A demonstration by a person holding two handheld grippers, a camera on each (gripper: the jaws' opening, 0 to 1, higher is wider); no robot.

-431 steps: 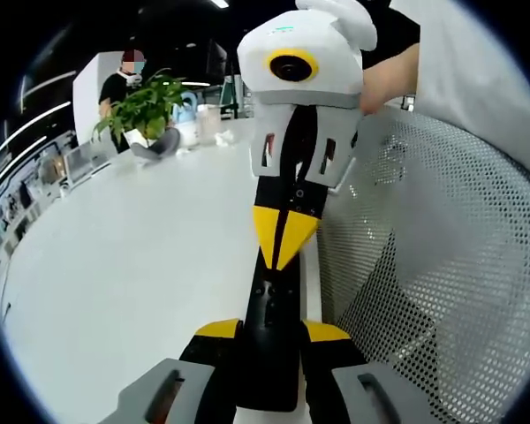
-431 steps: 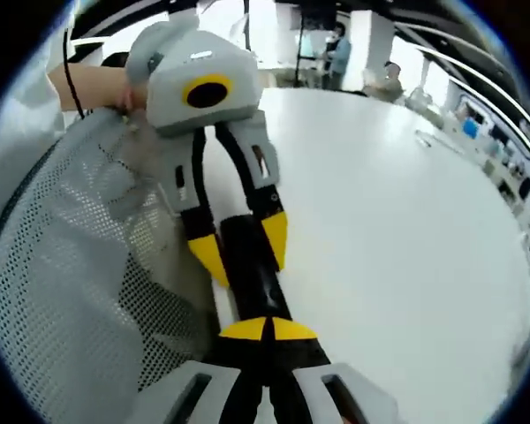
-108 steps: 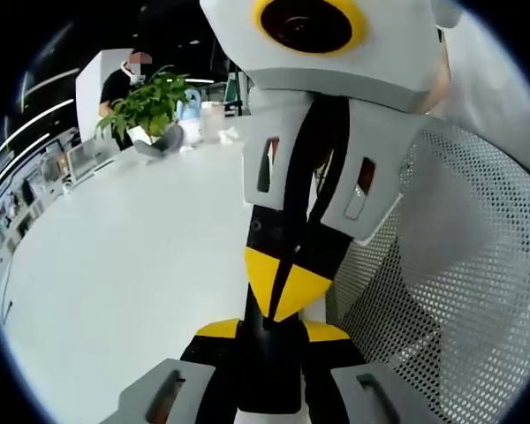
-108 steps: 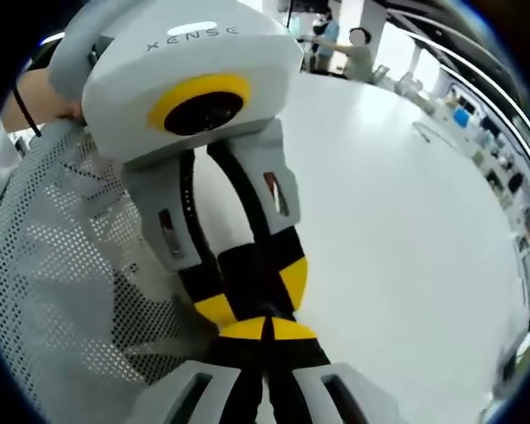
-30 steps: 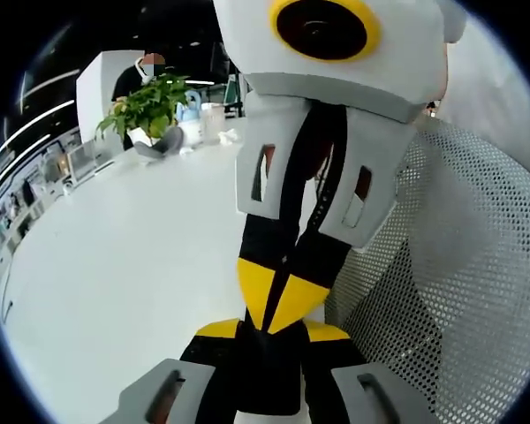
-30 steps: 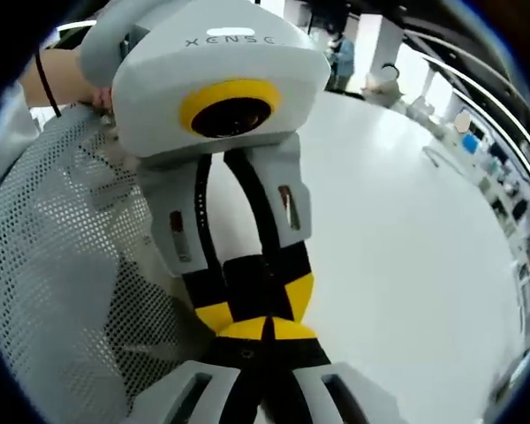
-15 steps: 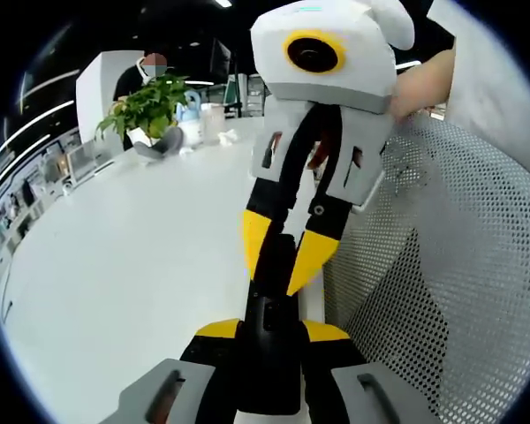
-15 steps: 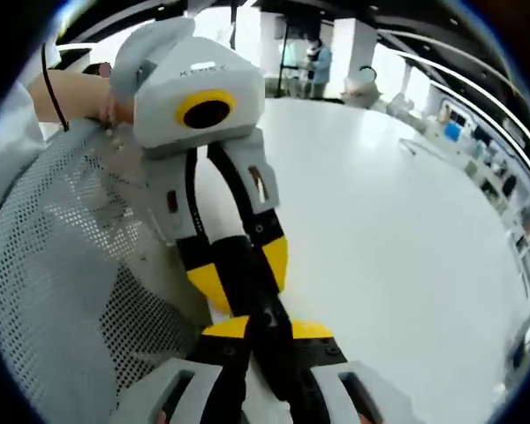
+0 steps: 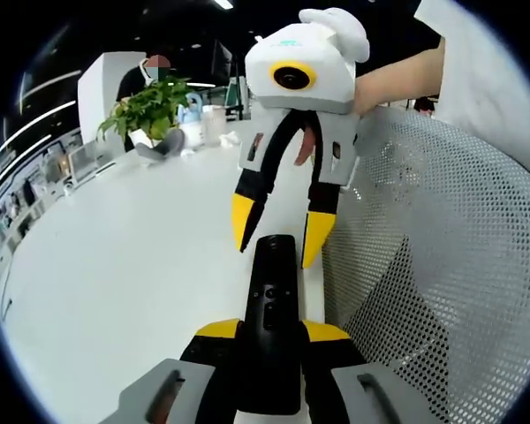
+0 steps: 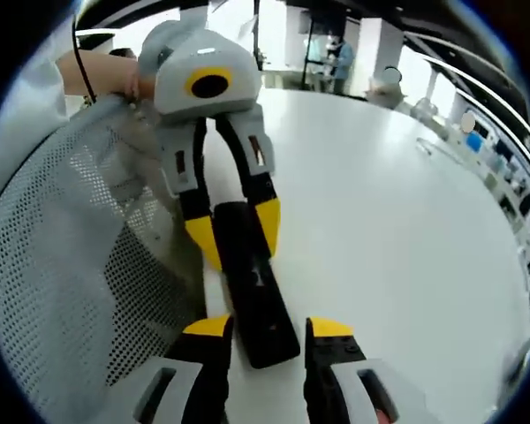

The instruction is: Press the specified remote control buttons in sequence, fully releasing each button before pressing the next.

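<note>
Left gripper view: my left gripper [image 9: 270, 329] pinches black remote [image 9: 269, 305] by near end, remote lying on white table [image 9: 115, 265] beside mesh basket [image 9: 442, 265]. My right gripper [image 9: 280, 237] hangs past remote's far end, its 2 yellow tips spread apart.

Right gripper view: right gripper [image 10: 267, 329] spread, straddling remote [image 10: 252, 283] without touching; left gripper [image 10: 231, 221] clamps far end. Potted plant [image 9: 150, 106] stands at table's far edge.
</note>
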